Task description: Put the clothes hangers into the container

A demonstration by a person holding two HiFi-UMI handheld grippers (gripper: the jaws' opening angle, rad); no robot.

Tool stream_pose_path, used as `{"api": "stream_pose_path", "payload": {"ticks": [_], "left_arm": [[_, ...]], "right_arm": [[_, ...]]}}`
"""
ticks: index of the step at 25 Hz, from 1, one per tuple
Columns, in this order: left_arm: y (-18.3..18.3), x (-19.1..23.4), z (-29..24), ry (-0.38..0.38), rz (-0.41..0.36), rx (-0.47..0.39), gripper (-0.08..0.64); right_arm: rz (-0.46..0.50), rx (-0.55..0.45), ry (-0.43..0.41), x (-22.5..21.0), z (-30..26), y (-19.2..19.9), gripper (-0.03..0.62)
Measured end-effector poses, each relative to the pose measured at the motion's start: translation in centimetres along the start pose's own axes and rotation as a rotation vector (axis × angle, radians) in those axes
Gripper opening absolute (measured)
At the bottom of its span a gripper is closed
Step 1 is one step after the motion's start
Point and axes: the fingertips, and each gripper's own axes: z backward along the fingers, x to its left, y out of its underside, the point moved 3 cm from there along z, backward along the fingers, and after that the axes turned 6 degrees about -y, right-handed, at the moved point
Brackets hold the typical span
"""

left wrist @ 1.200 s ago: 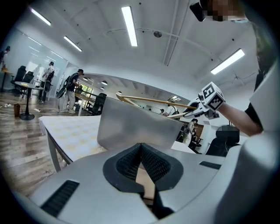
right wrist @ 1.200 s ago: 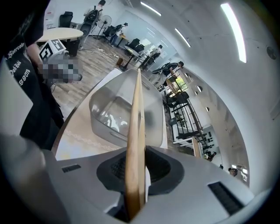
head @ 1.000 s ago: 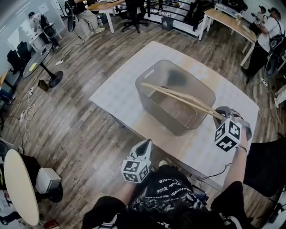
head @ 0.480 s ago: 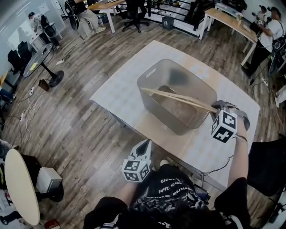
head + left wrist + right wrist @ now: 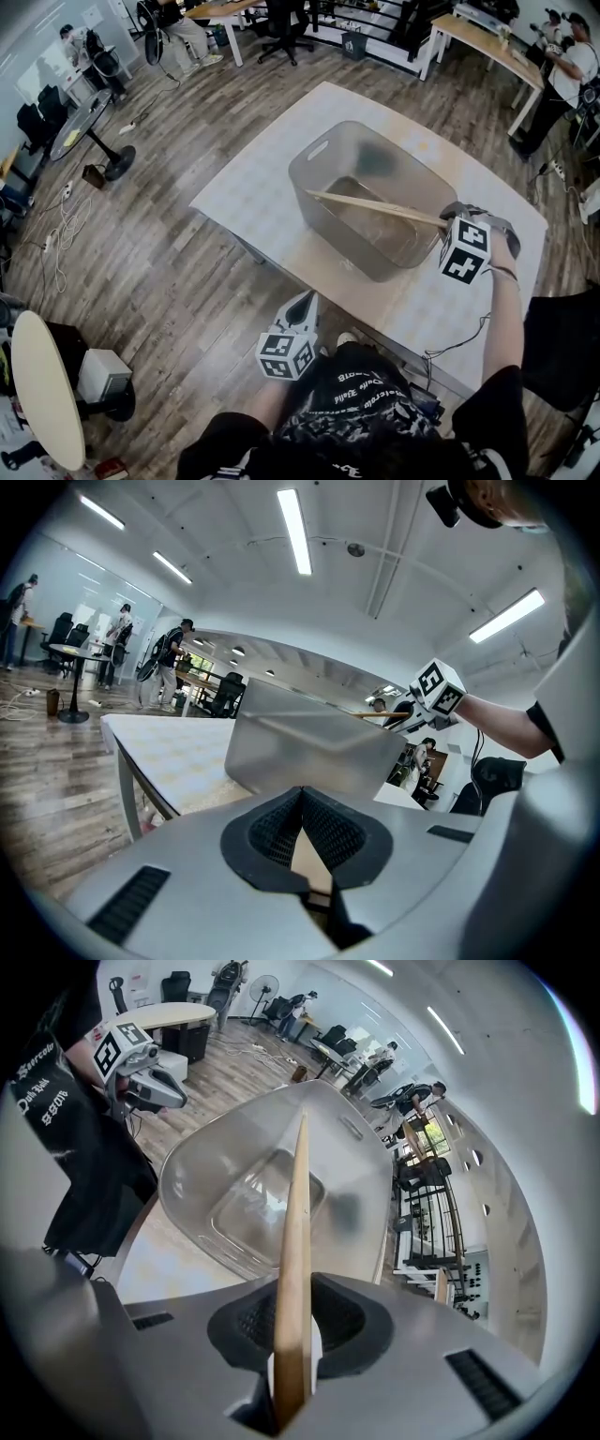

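**Hanger over the container, not yet in**

On the table (image 5: pixel 253 187) the translucent container (image 5: pixel 323 155) looks empty, with no hanger lying in it, so I judge the job barely begun. The wooden clothes hanger (image 5: pixel 375 204) slants over its open top. My right gripper (image 5: pixel 450 223) has its jaws nearly closed, pinching one end of it. My left gripper (image 5: pixel 306 302) hangs low beside the table, jaws together on nothing.

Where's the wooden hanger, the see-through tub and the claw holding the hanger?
wooden hanger (image 5: pixel 375 208), head view, middle of its bar.
tub (image 5: pixel 298 166), head view, rim beside the handle slot.
right claw (image 5: pixel 450 223), head view, between its fingertips.
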Motion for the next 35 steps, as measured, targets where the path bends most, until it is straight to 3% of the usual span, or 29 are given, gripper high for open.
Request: {"api": "stream_pose_path", "payload": {"ticks": [18,35], "left_arm": [[0.0,0.4,-1.1,-0.016,0.006,0.006,0.020],[0.0,0.8,-0.5,-0.055,0.022,-0.001,0.020]], "right_arm": [[0.095,0.070,-0.199,-1.2,-3.3,-1.9,0.064],[0.144,0.115,-0.208,-1.1,-4.6,-2.8,0.064]]}}
